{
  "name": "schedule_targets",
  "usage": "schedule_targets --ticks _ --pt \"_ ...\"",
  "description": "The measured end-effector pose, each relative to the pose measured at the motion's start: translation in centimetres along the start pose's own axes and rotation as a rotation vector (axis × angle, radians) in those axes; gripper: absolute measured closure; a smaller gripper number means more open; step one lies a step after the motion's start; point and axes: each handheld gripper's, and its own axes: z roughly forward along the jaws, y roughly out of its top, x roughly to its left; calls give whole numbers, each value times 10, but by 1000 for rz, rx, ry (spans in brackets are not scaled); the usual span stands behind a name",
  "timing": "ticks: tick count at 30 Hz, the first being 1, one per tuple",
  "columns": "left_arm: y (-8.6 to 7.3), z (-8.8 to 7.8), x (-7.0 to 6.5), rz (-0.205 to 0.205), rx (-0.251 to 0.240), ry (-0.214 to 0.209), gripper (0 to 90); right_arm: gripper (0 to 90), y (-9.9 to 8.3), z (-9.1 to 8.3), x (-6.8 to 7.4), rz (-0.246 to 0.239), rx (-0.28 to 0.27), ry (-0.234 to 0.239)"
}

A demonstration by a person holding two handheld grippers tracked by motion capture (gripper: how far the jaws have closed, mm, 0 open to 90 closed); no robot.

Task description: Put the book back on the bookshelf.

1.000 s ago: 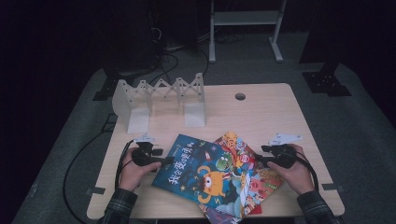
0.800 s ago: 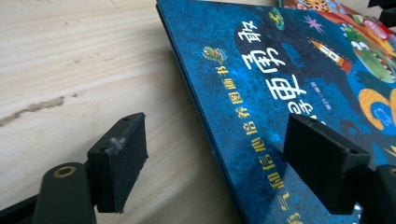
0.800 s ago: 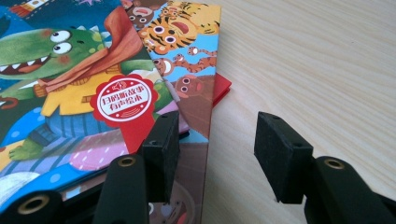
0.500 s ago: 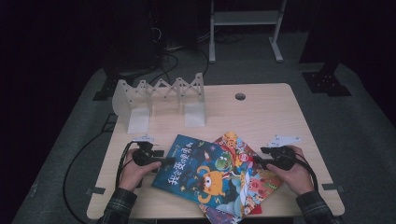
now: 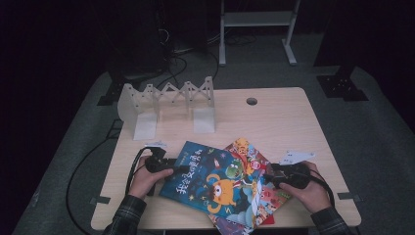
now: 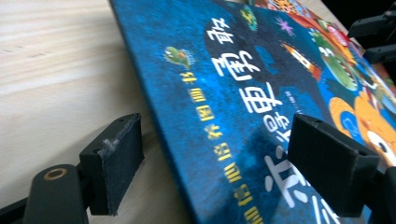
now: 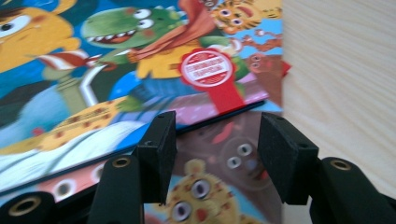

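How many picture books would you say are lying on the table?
3: the blue book on top at left, the dinosaur book beneath it, the bottom book under both; more may be hidden.

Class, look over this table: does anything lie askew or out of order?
Yes. The picture books form a skewed, fanned pile near the front edge: the blue book lies crooked over the colourful books beneath, none square to the table. The white folding rack behind them holds no books.
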Motion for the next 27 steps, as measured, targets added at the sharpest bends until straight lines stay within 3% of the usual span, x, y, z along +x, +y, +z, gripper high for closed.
schedule_targets --ticks 4,15,21,27 --pt "1 6 -2 6 10 -37 177 464 -2 -2 8 -10 -4 11" --pt "6 2 -4 -15 26 -35 230 473 -2 -1 9 -14 -3 1" --pt "16 -12 -14 22 -25 -27 275 472 -1 -1 10 -9 0 -1" --pt "21 -24 -19 16 -100 -48 376 469 -1 -1 10 -11 4 -4"
